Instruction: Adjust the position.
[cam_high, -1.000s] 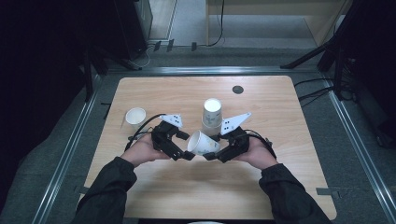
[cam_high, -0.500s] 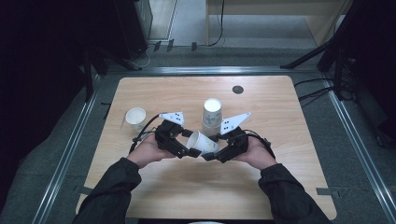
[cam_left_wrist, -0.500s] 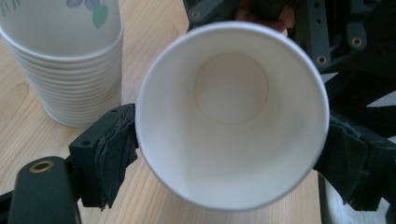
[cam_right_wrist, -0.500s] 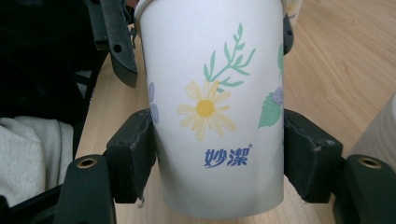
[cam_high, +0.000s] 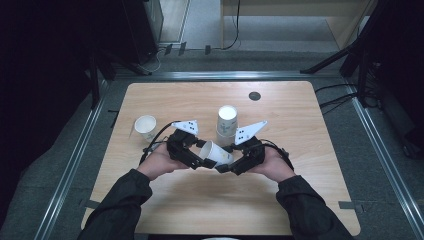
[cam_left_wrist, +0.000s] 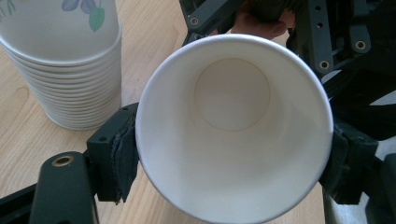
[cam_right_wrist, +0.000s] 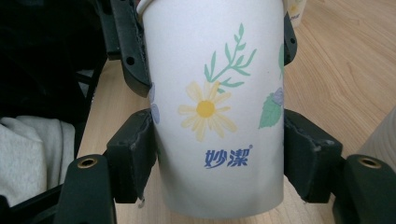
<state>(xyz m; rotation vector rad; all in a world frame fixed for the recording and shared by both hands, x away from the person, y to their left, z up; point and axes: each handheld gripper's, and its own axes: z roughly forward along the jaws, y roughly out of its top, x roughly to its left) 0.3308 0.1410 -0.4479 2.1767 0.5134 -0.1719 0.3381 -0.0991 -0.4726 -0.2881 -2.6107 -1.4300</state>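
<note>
Paper cup (cam_high: 216, 152) clamped level between both grippers.

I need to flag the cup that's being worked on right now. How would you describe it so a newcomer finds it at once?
On the light wooden table, look just in front of the tall stack of white paper cups. The white paper cup with a yellow daisy print lies on its side in mid-air, gripped by the left gripper at its rim and the right gripper at its base. The lone upright cup at left stands untouched.

left gripper (cam_high: 200, 161): jaws just closing, pads pressing | right gripper (cam_high: 226, 167): clamped | hands level, facing
</note>
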